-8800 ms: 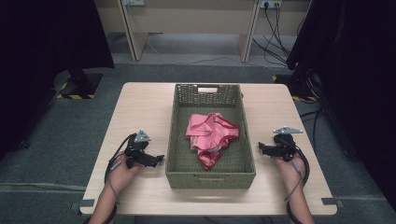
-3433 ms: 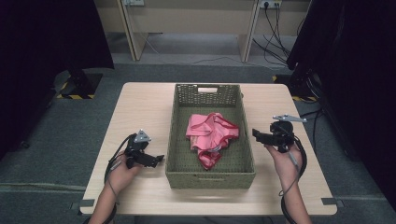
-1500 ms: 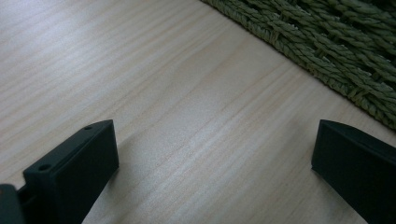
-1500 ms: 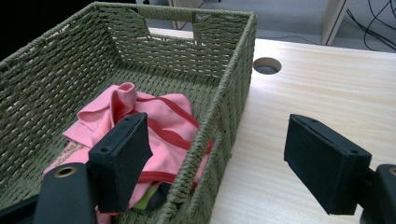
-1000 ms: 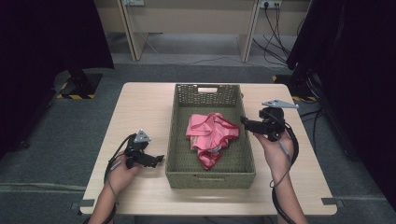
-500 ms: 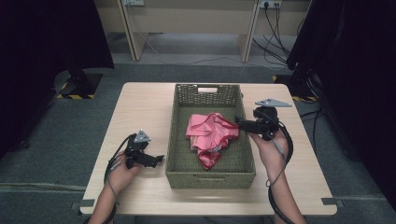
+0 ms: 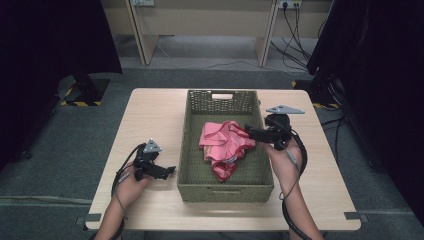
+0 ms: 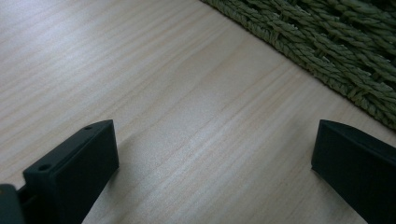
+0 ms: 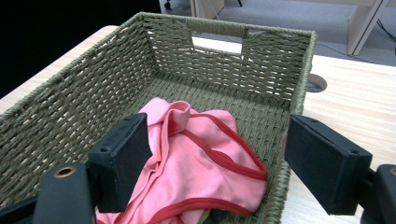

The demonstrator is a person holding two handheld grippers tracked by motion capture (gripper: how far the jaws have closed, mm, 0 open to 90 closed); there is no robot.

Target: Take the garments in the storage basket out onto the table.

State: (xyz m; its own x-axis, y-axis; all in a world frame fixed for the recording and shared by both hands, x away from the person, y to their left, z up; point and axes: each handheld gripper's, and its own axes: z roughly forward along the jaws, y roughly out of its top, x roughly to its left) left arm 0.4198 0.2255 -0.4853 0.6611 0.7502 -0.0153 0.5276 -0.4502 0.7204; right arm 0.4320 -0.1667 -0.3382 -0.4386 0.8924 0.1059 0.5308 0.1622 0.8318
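Note:
A pink garment with red trim (image 7: 224, 147) lies crumpled in the green woven basket (image 7: 194, 150) at the table's middle. My right gripper (image 7: 249, 133) hangs open above the basket's right rim, its jaws pointing left over the cloth. In the right gripper view the pink garment (image 9: 201, 163) shows between and below the two spread jaws, with nothing pinched. My left gripper (image 7: 170, 171) rests open on the wooden table just left of the basket. In the left gripper view its gripper (image 8: 215, 158) spans bare wood, with the basket's wall (image 8: 327, 51) beside it.
The basket's far wall has a handle cut-out (image 9: 217, 43). The wooden table (image 7: 150, 115) has bare room on both sides of the basket. A round cable hole (image 9: 317, 82) sits in the tabletop past the basket's corner. Cables trail from both grippers.
My right gripper has moved left from beside the basket to above its right rim, over the garment. The left gripper has stayed in place.

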